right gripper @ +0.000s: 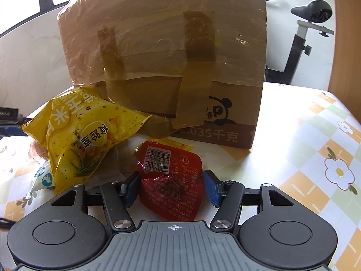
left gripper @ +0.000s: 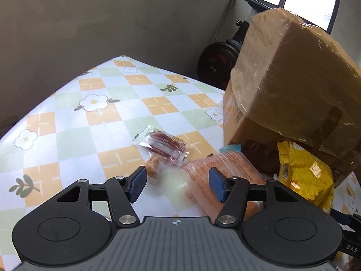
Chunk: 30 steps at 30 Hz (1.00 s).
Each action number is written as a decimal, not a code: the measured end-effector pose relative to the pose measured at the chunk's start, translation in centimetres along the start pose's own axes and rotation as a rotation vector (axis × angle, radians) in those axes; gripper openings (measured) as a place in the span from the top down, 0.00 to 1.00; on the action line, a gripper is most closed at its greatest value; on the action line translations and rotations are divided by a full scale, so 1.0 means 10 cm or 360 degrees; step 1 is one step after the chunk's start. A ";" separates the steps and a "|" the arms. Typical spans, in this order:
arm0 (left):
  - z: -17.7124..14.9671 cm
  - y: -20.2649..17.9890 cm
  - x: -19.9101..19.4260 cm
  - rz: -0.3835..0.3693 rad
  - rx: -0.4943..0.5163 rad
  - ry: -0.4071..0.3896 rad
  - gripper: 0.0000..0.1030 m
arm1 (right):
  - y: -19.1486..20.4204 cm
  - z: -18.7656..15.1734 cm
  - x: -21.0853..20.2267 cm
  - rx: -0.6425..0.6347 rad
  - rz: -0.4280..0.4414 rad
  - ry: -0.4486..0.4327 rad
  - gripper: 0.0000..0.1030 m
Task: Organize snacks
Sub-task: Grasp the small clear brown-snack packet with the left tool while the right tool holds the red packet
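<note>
Right tool (right gripper: pixel 170 186) clamped on red snack packet (right gripper: pixel 171 180), which lies on the surface (right gripper: pixel 282 149) just in front of taped cardboard box (right gripper: pixel 167 52). Yellow snack bag (right gripper: pixel 83 135) leans by box's left side. Left tool (left gripper: pixel 177 184) jaws apart, nothing gripped, over orange packet (left gripper: pixel 225 164) & clear packet (left gripper: pixel 162 145) near surface's box-side edge.

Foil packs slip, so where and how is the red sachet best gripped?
Probably across its flat middle, pads on the left and right edges, coming from its near end as the right tool already straddles the red sachet. It lies flat, lengthwise to the tool.
</note>
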<state>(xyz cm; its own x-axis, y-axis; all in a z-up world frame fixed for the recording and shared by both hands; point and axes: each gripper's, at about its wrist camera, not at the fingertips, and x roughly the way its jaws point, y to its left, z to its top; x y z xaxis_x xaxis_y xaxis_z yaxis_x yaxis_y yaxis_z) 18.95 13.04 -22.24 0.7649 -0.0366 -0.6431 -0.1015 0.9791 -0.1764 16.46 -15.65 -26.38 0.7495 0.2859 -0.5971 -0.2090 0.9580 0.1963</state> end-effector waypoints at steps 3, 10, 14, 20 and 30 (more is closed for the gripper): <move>0.06 0.10 0.09 0.0059 0.0018 -0.0030 0.63 | -0.02 0.00 -0.01 0.0025 0.0020 -0.0005 0.46; 0.10 0.18 0.31 0.0109 0.0142 0.0010 0.63 | -0.02 -0.01 -0.01 0.0023 0.0019 -0.0006 0.45; 0.07 0.13 0.40 0.0134 0.0208 0.0048 0.63 | -0.02 -0.01 -0.01 0.0024 0.0021 -0.0007 0.45; 0.06 0.21 0.42 0.0112 0.0107 0.0023 0.74 | 0.00 0.00 0.01 0.0010 0.0017 -0.0003 0.45; -0.06 0.20 0.14 0.0086 0.0063 0.0008 0.74 | -0.04 -0.01 -0.01 0.0042 0.0042 -0.0014 0.45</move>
<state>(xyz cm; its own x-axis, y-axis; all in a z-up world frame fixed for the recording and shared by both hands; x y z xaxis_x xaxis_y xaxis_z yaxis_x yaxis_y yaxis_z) 19.44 14.79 -23.94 0.7556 0.0157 -0.6548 -0.1173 0.9868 -0.1116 16.38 -16.08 -26.52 0.7494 0.3105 -0.5848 -0.2120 0.9493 0.2323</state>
